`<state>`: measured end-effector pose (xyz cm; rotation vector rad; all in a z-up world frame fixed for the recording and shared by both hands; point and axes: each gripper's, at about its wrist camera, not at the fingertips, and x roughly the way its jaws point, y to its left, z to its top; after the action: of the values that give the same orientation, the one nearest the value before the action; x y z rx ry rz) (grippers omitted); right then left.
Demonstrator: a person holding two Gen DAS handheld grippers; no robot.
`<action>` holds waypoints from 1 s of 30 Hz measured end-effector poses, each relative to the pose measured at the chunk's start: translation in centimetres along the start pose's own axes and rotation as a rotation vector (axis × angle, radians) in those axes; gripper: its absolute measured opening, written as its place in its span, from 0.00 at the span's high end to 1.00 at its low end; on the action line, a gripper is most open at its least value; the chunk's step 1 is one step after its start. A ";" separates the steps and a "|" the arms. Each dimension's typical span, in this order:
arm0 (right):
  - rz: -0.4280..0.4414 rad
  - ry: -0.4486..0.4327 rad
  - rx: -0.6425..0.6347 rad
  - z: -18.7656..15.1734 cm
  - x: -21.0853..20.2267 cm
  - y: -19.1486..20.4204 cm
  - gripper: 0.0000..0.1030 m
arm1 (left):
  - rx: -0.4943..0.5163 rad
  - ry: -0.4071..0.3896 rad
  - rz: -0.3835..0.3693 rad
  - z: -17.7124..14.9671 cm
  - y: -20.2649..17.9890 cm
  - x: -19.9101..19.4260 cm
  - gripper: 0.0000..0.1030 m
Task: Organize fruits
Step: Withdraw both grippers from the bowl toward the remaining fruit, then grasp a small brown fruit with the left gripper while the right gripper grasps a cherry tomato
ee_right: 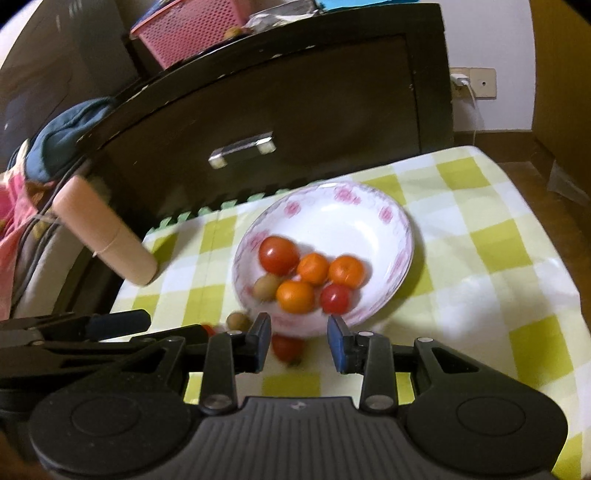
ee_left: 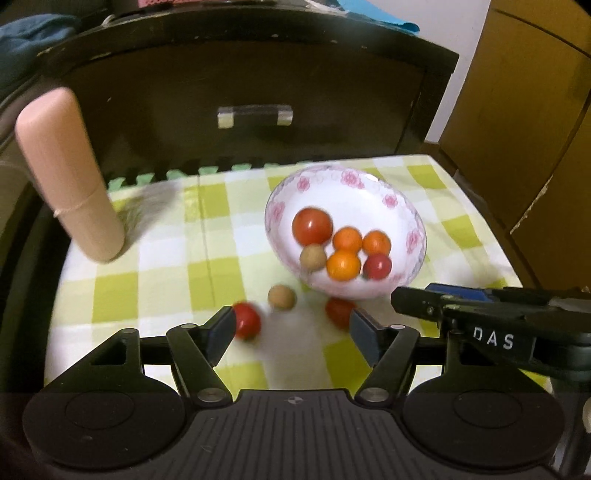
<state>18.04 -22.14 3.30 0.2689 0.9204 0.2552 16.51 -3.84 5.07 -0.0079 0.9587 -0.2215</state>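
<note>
A white bowl with pink flowers sits on the checked cloth and holds a large tomato, three oranges, a small red tomato and a brown fruit. On the cloth in front lie a red tomato, a brown fruit and another red tomato. My left gripper is open and empty above these. My right gripper is open and empty at the bowl's near rim, and it also shows in the left wrist view.
A pink cylinder bottle stands at the table's left edge. A dark cabinet with a metal handle stands behind the table. A pink basket sits on top of it. The table drops off at the right.
</note>
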 end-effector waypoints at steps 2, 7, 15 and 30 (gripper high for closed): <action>0.003 0.007 -0.005 -0.6 -0.3 0.4 0.68 | 0.000 0.009 0.003 -0.8 0.3 -0.4 0.27; 0.014 0.028 -0.021 -1.9 -0.6 1.4 0.68 | -0.013 0.056 0.011 -3.5 1.1 -0.6 0.27; 0.016 0.085 -0.059 -3.6 0.2 2.5 0.66 | -0.056 0.129 0.021 -6.0 2.5 0.2 0.27; -0.002 0.149 -0.050 -3.9 2.4 1.9 0.64 | -0.061 0.180 0.066 -7.1 3.2 3.0 0.45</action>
<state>16.08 -19.08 -0.06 0.2046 1.0601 0.2996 12.96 -0.67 -1.80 -0.0125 1.1428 -0.1329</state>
